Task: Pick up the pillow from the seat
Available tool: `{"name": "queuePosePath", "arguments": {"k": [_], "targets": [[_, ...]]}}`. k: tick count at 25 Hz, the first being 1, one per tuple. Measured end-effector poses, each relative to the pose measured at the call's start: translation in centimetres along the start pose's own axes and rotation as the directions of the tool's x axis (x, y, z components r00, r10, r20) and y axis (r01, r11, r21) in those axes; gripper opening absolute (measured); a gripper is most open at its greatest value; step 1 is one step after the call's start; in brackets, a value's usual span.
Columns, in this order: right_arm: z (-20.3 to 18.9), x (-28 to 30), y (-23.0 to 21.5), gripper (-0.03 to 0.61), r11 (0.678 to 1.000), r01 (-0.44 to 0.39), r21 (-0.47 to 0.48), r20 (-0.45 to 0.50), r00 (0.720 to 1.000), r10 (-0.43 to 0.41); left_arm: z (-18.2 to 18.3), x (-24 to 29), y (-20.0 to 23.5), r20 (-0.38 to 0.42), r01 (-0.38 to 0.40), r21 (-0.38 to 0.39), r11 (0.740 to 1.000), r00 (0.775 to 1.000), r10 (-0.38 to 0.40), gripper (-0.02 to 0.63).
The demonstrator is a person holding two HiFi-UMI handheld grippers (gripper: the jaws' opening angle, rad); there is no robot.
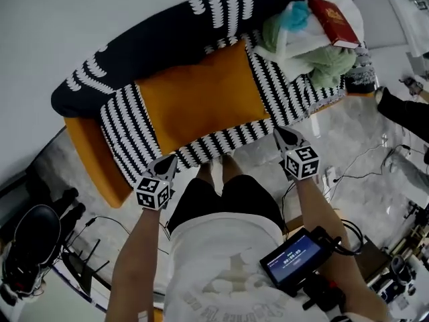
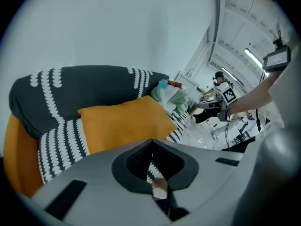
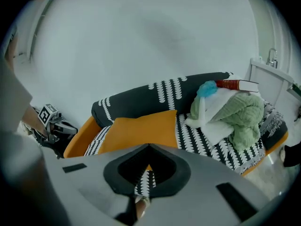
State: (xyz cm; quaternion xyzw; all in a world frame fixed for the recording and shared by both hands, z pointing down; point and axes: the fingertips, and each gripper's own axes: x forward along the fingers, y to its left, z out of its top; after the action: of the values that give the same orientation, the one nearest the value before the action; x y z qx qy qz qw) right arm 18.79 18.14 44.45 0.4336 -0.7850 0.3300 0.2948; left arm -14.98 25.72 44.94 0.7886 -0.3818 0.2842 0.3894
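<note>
An orange pillow (image 1: 201, 99) lies flat on the black-and-white patterned seat (image 1: 281, 89) of a small sofa; the pillow (image 2: 122, 121) fills the middle of the left gripper view and the pillow (image 3: 141, 128) sits centre in the right gripper view. My left gripper (image 1: 165, 163) is shut and empty, hovering just short of the seat's front edge near the pillow's left front corner. My right gripper (image 1: 287, 137) is also shut and empty, off the pillow's right front corner. Neither touches the pillow.
On the seat's right end sits a heap of green and white cloth (image 1: 312, 45) with a red book (image 1: 333, 20) on top. The sofa's dark backrest (image 1: 154, 39) runs behind the pillow. Cables (image 1: 375, 156) and gear lie on the floor to the right.
</note>
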Motion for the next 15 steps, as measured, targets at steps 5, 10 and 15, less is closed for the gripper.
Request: {"name": "queuePosePath", "arguments": {"k": [5,10,15], "targets": [[0.0,3.5,-0.5,0.012,0.999,-0.034,-0.019,-0.033,0.999,0.033,-1.0,1.6,2.4,-0.017,-0.051,-0.07,0.996,0.999,0.049,0.009],[-1.6,6.2,-1.1,0.012,0.997,-0.064,-0.042,-0.073,0.995,0.061,-3.0,3.2,3.7,-0.025,-0.078,-0.141,0.987,0.997,0.075,0.009],[-2.5,8.5,-2.2,0.014,0.996,-0.076,-0.04,-0.09,0.993,0.072,-4.4,5.0,5.6,-0.035,-0.101,-0.205,0.974,0.995,0.095,0.009]]}}
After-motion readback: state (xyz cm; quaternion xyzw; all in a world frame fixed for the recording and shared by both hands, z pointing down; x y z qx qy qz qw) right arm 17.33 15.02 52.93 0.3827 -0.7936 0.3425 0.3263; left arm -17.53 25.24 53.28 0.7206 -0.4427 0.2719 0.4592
